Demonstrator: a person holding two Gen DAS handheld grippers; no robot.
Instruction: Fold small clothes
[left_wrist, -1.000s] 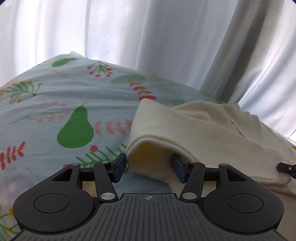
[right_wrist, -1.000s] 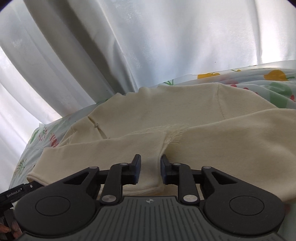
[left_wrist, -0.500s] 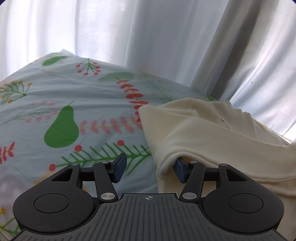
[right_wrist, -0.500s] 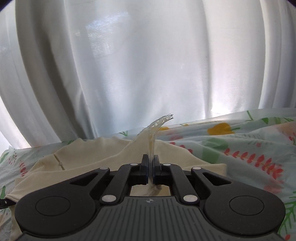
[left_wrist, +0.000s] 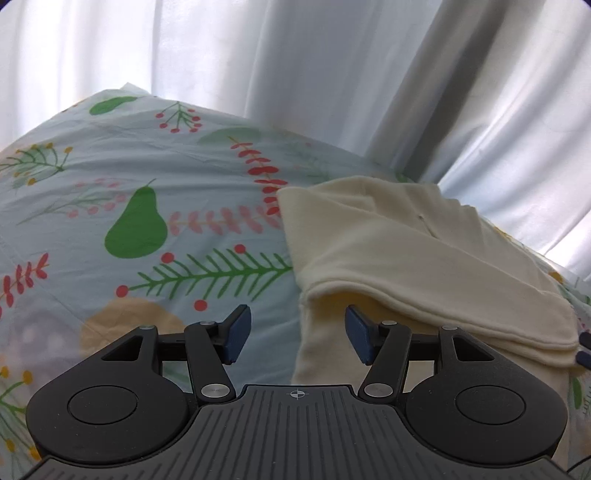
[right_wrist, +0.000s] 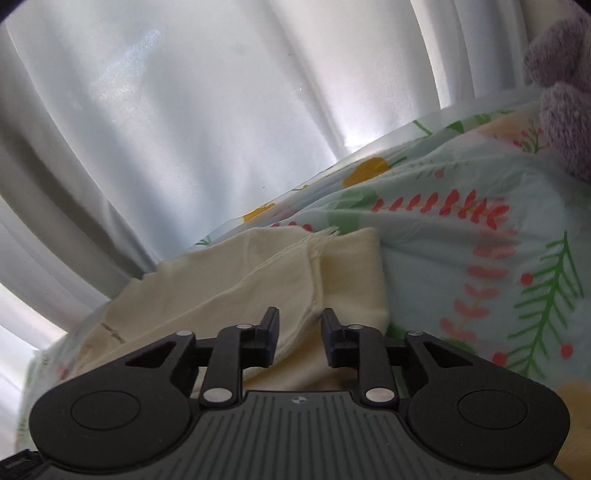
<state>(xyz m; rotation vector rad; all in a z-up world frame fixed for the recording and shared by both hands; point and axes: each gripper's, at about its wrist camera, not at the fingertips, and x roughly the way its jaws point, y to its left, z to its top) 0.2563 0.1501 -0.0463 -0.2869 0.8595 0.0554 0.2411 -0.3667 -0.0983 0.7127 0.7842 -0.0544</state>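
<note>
A cream small garment (left_wrist: 406, 251) lies folded on the pear-and-leaf printed sheet (left_wrist: 140, 192). My left gripper (left_wrist: 297, 338) is open and empty, low over the sheet at the garment's near left edge, with its right finger just under the raised top layer. The garment also shows in the right wrist view (right_wrist: 295, 273). My right gripper (right_wrist: 300, 332) is open, and a seam ridge of the cloth lies between its fingers without being pinched.
White curtains (left_wrist: 332, 81) hang close behind the bed. A purple plush thing (right_wrist: 565, 92) sits at the far right of the sheet (right_wrist: 480, 258). The tips of the other gripper (left_wrist: 583, 349) show at the garment's right edge.
My right gripper, which held the cloth lifted half a second ago, has lowered and opened, and the cloth lies down. My left gripper has stayed open and backed off from the fold.
</note>
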